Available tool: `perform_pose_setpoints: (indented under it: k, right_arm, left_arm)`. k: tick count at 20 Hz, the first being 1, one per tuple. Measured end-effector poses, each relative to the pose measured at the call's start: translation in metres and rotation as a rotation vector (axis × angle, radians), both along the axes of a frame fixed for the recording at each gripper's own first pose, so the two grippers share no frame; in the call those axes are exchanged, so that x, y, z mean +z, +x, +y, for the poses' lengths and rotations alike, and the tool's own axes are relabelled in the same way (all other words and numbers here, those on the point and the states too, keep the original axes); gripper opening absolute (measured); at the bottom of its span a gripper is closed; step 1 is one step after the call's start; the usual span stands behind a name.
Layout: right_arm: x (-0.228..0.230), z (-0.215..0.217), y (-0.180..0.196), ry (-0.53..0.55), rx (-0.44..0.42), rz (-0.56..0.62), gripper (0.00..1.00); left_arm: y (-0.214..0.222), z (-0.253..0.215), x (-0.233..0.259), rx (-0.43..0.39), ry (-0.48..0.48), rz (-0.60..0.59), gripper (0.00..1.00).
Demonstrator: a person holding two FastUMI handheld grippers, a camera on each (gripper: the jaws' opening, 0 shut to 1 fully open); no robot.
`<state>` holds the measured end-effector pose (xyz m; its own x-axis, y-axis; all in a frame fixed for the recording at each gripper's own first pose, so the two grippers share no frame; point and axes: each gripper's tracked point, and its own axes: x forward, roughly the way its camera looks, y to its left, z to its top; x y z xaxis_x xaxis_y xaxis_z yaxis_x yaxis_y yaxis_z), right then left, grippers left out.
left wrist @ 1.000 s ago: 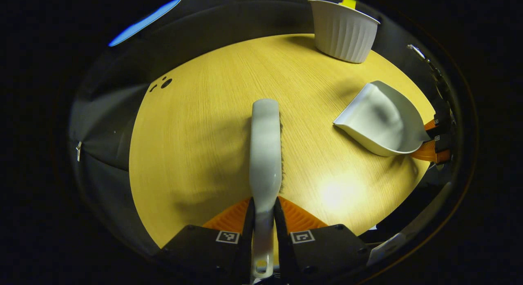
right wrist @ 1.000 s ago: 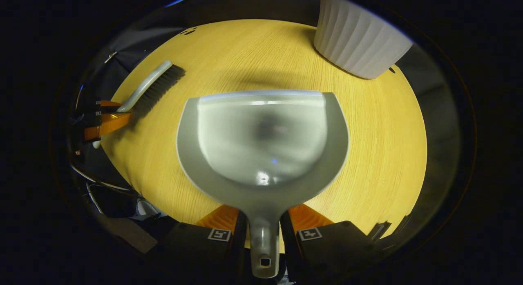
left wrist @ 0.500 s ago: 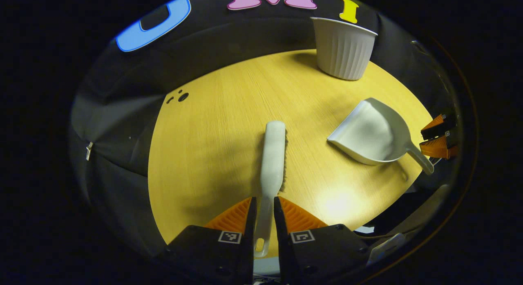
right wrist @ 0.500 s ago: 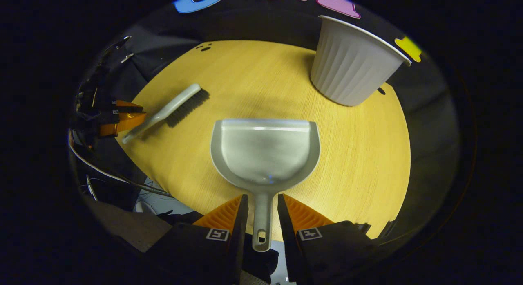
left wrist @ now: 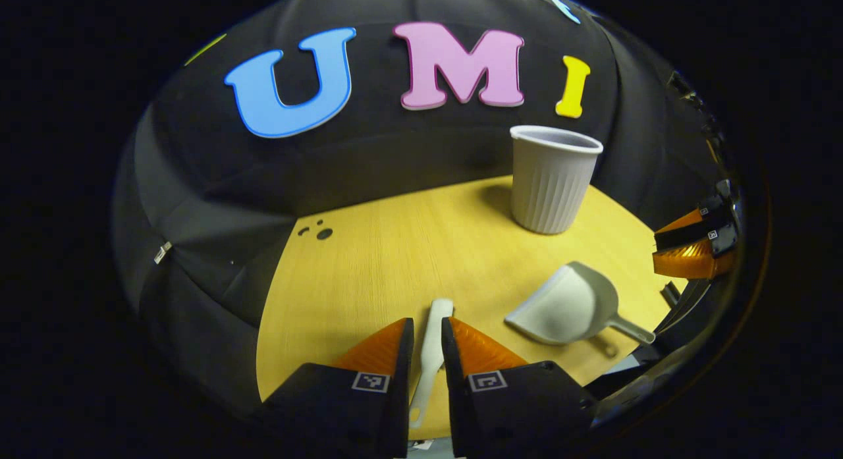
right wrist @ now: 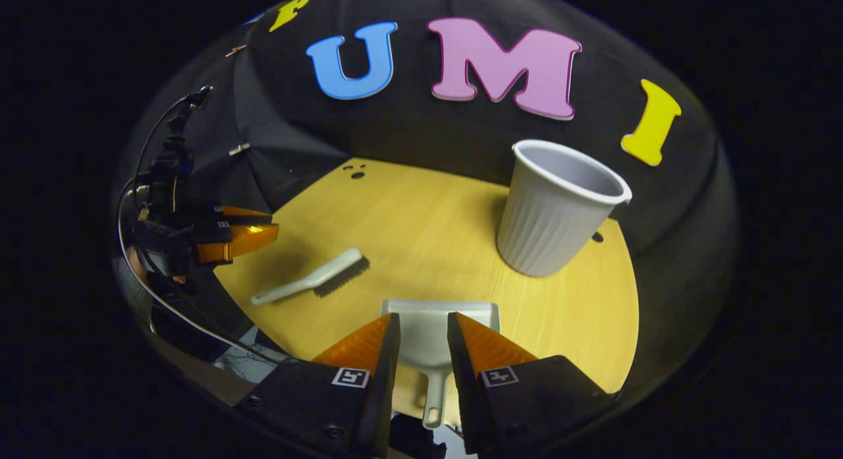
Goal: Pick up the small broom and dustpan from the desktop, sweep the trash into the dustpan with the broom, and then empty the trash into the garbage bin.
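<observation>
Broom (right wrist: 309, 282) and dustpan (left wrist: 565, 304) lie on table (right wrist: 421, 228) near bin (right wrist: 556, 207); both tools released above them.

A: Where do things lie on the desktop (right wrist: 421, 228)?
B: The broom (right wrist: 309, 284) lies by the left edge, the dustpan (right wrist: 431, 334) at the near edge.
A: And the garbage bin (right wrist: 556, 209)?
B: Upright near the far right edge, behind the dustpan.
</observation>
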<state>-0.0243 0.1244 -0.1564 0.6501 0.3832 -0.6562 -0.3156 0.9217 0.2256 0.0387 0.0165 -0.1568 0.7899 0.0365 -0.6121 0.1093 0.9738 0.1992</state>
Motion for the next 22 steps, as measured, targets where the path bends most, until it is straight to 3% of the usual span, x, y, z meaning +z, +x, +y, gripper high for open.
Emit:
perform_pose_setpoints:
  k: [4,7,16,17,20,22]
  right_arm:
    - [0.046,-0.005,0.021,0.062,-0.067,-0.138,0.46]
    - [0.055,-0.014,0.018,0.062,-0.099,-0.172,0.46]
    - [0.064,-0.019,0.015,0.037,-0.154,-0.173,0.46]
    - [0.066,-0.02,0.014,0.024,-0.155,-0.173,0.42]
    - [0.068,-0.019,0.015,0.018,-0.154,-0.171,0.46]
    - [0.068,-0.019,0.018,0.019,-0.155,-0.166,0.42]
  left_arm:
    - [0.01,-0.014,0.05,-0.007,-0.025,-0.151,0.29]
    - [0.009,-0.03,0.068,-0.033,-0.09,-0.218,0.25]
    - [0.006,-0.036,0.065,-0.071,-0.094,-0.215,0.25]
    - [0.007,-0.036,0.063,-0.074,-0.1,-0.212,0.25]
    - [0.007,-0.034,0.062,-0.07,-0.108,-0.211,0.25]
    - [0.006,-0.03,0.062,-0.066,-0.106,-0.211,0.25]
